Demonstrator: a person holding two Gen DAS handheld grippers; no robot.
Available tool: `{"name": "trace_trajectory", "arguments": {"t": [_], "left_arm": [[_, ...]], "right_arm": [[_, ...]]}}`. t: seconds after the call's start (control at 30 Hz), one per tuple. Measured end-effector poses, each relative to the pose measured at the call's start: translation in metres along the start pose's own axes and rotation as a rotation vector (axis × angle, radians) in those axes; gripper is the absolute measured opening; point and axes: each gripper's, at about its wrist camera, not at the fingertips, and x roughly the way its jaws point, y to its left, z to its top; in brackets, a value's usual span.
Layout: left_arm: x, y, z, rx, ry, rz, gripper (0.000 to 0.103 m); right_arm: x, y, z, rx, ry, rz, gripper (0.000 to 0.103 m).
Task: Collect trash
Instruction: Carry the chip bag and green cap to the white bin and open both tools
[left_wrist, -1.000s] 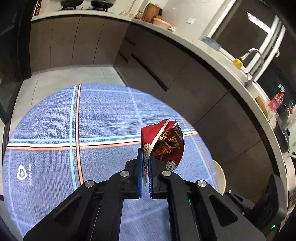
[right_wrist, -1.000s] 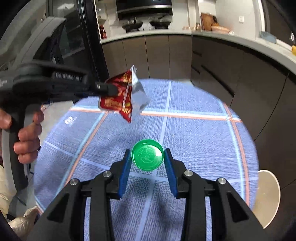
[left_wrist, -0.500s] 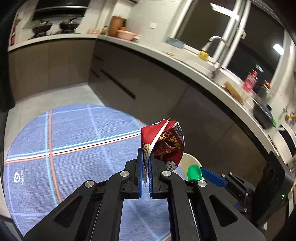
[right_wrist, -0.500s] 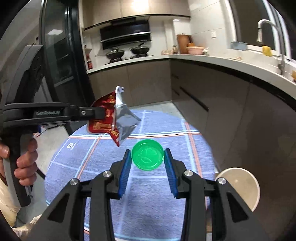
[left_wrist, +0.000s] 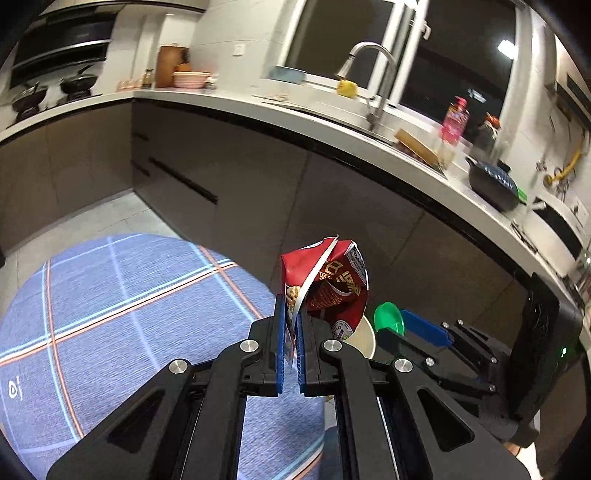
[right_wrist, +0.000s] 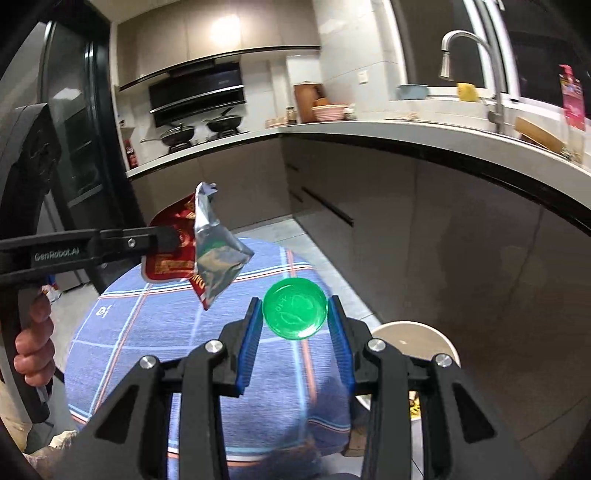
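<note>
You've got a fairly dim indoor night scene here: the window behind the faucet is black, with one small ceiling light reflected in it to the right of the faucet. Light comes from overhead, so the countertop glares white while the cabinet fronts below it sit in murky shadow. Heavy fisheye bending curves the counter edge, and both views have black vignetted corners. Stuff on the counter right of the faucet is smeared with motion blur. The silver inside of the snack bag catches some shine.
</note>
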Motion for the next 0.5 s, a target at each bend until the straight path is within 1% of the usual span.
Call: {"name": "trace_trajectory", "arguments": {"t": [0.2,0.5], "left_arm": [[0.024,-0.030,0.002,0.043,0.029,-0.029,0.005],[0.058,-0.060,0.000,0.097,0.076,-0.054,0.005]], "right_arm": [[-0.011,-0.033,-0.010,0.051,-0.002,-0.042,0.037],[-0.015,-0.073,-0.032,0.119,0.011,-0.085,0.037]]}}
